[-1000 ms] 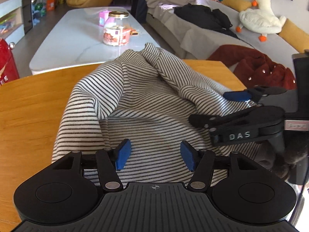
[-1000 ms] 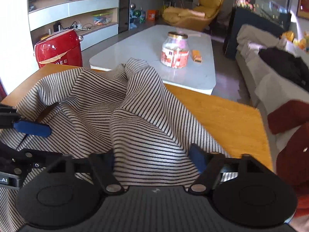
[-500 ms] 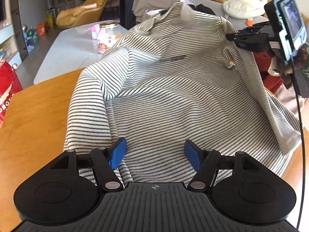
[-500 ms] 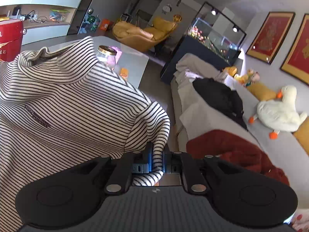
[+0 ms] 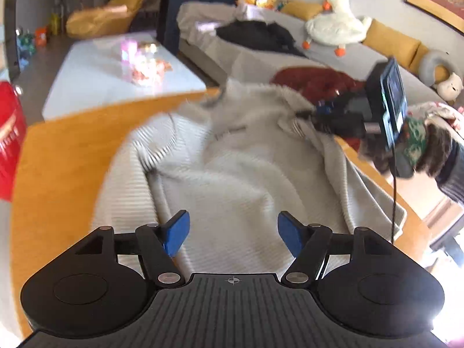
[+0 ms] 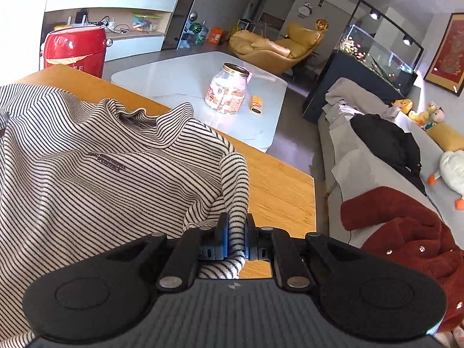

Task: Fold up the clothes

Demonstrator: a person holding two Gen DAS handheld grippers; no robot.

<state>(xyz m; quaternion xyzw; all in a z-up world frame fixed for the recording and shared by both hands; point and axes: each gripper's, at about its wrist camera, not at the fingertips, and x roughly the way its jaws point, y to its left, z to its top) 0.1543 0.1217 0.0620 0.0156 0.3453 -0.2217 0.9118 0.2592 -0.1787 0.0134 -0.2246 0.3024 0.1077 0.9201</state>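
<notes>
A black-and-white striped shirt point(image 6: 95, 174) lies spread over the wooden table point(image 6: 275, 185), its collar toward the far side. My right gripper point(image 6: 235, 232) is shut on a fold of the shirt's sleeve near the table's right edge. In the left wrist view the striped shirt point(image 5: 232, 174) is blurred by motion, and the right gripper point(image 5: 316, 113) pinches its far right part. My left gripper point(image 5: 233, 233) hangs open over the shirt's near hem, with nothing between its blue pads point(image 5: 177, 232).
A white coffee table point(image 6: 179, 87) with a glass jar point(image 6: 227, 92) stands beyond the wooden table. A grey sofa point(image 6: 362, 156) on the right holds a red coat point(image 6: 406, 226), dark clothes and a plush goose point(image 5: 333, 29). A red appliance point(image 6: 75, 49) sits at left.
The right gripper has come down from its raised position, lowering the shirt onto the table. The left gripper stays open over the hem.
</notes>
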